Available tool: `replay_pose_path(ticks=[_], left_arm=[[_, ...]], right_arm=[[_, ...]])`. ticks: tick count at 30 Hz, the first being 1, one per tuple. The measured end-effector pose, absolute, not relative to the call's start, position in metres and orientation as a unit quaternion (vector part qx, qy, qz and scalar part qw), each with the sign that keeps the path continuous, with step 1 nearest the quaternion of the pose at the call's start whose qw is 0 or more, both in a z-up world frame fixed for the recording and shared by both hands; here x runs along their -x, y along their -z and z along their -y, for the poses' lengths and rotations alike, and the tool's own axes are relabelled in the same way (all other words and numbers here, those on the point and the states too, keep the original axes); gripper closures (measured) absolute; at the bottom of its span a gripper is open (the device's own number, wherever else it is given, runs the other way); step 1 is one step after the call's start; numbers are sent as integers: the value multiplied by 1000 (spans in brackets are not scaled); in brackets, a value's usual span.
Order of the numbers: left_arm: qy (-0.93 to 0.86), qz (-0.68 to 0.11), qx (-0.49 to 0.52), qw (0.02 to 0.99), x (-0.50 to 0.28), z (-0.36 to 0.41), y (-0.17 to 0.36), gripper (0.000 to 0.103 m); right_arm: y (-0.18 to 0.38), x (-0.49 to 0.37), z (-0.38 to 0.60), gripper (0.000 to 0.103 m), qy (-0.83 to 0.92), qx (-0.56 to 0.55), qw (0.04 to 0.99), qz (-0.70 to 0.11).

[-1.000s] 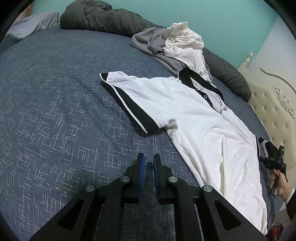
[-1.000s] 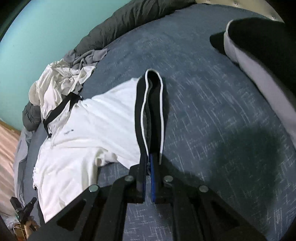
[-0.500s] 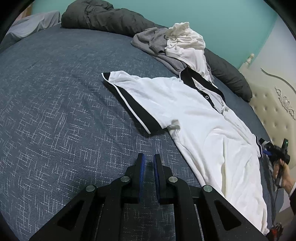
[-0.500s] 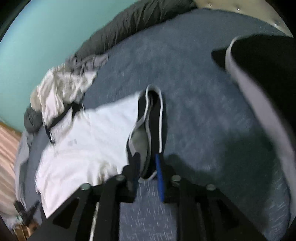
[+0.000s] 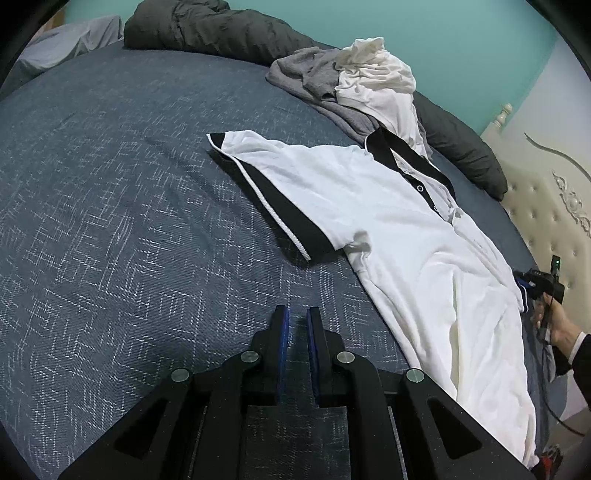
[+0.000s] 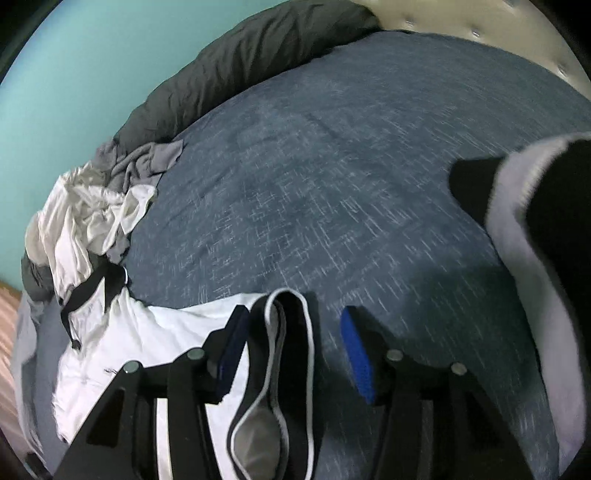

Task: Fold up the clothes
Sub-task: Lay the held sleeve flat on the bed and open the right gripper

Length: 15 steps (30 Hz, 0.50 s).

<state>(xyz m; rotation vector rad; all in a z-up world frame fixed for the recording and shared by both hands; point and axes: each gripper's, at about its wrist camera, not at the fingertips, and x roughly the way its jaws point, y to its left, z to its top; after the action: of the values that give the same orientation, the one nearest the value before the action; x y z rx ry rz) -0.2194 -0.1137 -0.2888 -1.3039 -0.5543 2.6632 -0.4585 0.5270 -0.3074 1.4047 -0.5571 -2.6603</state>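
A white polo shirt [image 5: 399, 229] with black collar and black sleeve bands lies spread face up on the blue bedspread [image 5: 110, 221]. My left gripper [image 5: 297, 325] hovers over the bedspread, below the near sleeve [image 5: 280, 206], its jaws nearly closed and empty. My right gripper [image 6: 291, 343] is open wide. The shirt's other black-banded sleeve [image 6: 280, 369] lies loose between its blue pads [image 6: 356, 354]. The right gripper also shows in the left wrist view [image 5: 539, 284], at the shirt's far side.
A pile of grey and white clothes [image 5: 354, 81] lies beyond the collar. A dark grey duvet [image 5: 221, 29] runs along the teal wall. A cream tufted headboard [image 5: 546, 206] stands at the right. A black-and-white garment [image 6: 535, 236] lies at the right.
My right gripper has opened and let go of the sleeve, which now lies loose between its fingers. The left gripper has barely moved.
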Motion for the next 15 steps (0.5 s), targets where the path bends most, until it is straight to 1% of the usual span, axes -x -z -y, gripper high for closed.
replay_pose_path(ticks=[1,2,3,4,5,8,11,13,15], left_arm=[[-881,182,432,62,219,113,289,92],[-881,182,433,63,220,113,290,92],[-881,181,433,63,220,113,290,92],[-880,180,434,63,220,112,290,92],[-880,179,435,64,220,112,291,92],[-880,177,436,65,220,110,292,92],[-880,176,437,65,220,108,293,92],[-879,176,437,66,220,107,293,92],[-879,176,438,66,220,106,294,92]], right_arm=[[310,460,-527,87,868,-460,39,180],[309,460,-526,95,871,-456,40,179],[309,460,-526,100,874,-452,42,177],[308,460,-525,102,876,-447,44,175],[305,459,-524,103,881,-443,40,165],[289,448,-542,103,905,-384,-2,185],[289,450,-562,103,899,-386,-52,199],[293,453,-561,103,896,-400,-46,189],[297,456,-556,103,889,-402,9,219]])
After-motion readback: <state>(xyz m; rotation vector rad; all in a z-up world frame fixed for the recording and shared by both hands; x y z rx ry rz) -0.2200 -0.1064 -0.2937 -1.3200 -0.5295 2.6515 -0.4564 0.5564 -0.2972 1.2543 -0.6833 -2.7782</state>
